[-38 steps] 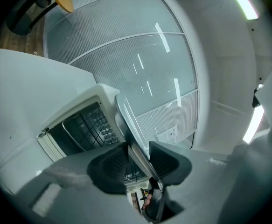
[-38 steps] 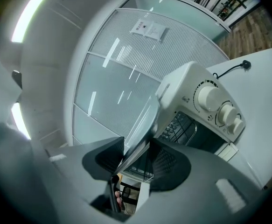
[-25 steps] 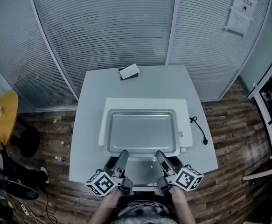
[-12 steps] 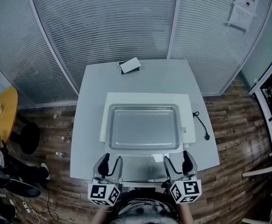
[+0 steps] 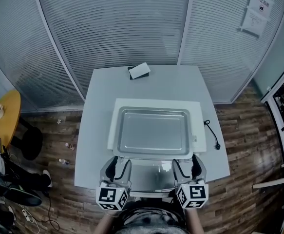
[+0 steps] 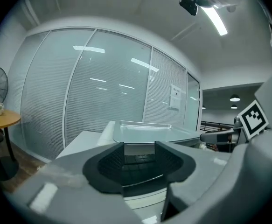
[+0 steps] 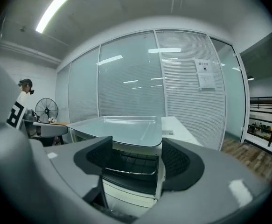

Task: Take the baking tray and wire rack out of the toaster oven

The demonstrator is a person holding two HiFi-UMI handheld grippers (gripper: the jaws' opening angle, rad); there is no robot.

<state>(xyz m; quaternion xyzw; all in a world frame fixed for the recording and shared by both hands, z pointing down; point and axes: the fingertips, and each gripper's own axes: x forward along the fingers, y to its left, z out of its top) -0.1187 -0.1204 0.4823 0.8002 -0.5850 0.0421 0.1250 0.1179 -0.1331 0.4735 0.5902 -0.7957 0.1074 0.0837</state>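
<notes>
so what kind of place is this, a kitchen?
Probably an office or lab room, not a kitchen. It has glass partitions with a posted notice and a wood floor. The toaster oven sits alone on a plain white table.

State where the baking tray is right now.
In the head view the baking tray lies flat on top of the white toaster oven, at the middle of the table.

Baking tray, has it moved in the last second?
No. The baking tray still lies on top of the toaster oven, just as close to the oven's left edge.
</notes>
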